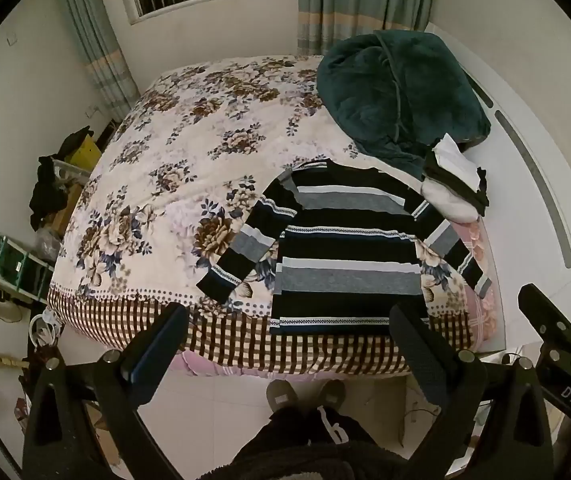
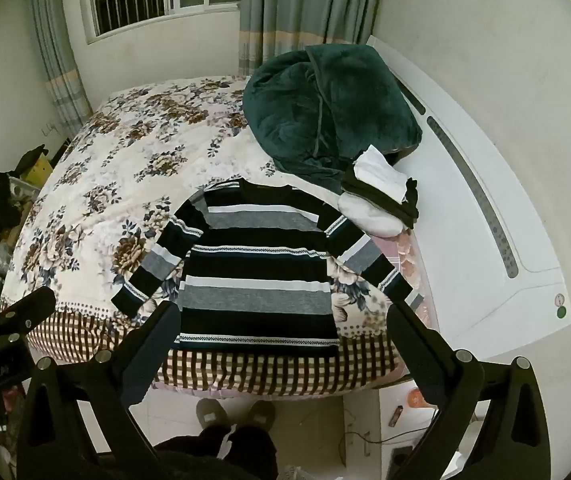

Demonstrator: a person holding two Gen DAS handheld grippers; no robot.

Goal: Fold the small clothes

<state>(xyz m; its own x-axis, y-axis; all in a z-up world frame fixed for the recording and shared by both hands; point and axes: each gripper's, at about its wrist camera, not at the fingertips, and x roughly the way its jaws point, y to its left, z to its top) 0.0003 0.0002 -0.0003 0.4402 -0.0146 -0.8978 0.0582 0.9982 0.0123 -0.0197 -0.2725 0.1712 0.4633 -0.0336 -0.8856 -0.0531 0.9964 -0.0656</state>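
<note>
A black, grey and white striped sweater point(image 1: 345, 256) lies flat on the floral bedspread point(image 1: 173, 152), sleeves spread down and outward, hem at the bed's near edge. It also shows in the right wrist view point(image 2: 257, 276). My left gripper point(image 1: 289, 320) is open and empty, held above the near bed edge in front of the hem. My right gripper point(image 2: 285, 318) is open and empty, also over the hem. The right gripper's body shows in the left wrist view point(image 1: 557, 328), and the left gripper's body shows in the right wrist view point(image 2: 9, 320).
A dark green fleece blanket point(image 1: 401, 92) is heaped at the bed's far right, with a small stack of white and black clothes point(image 1: 453, 176) beside it. A white headboard point(image 2: 485, 220) runs along the right. Clutter point(image 1: 45, 188) stands at the left. The person's slippers point(image 1: 305, 396) are on the floor.
</note>
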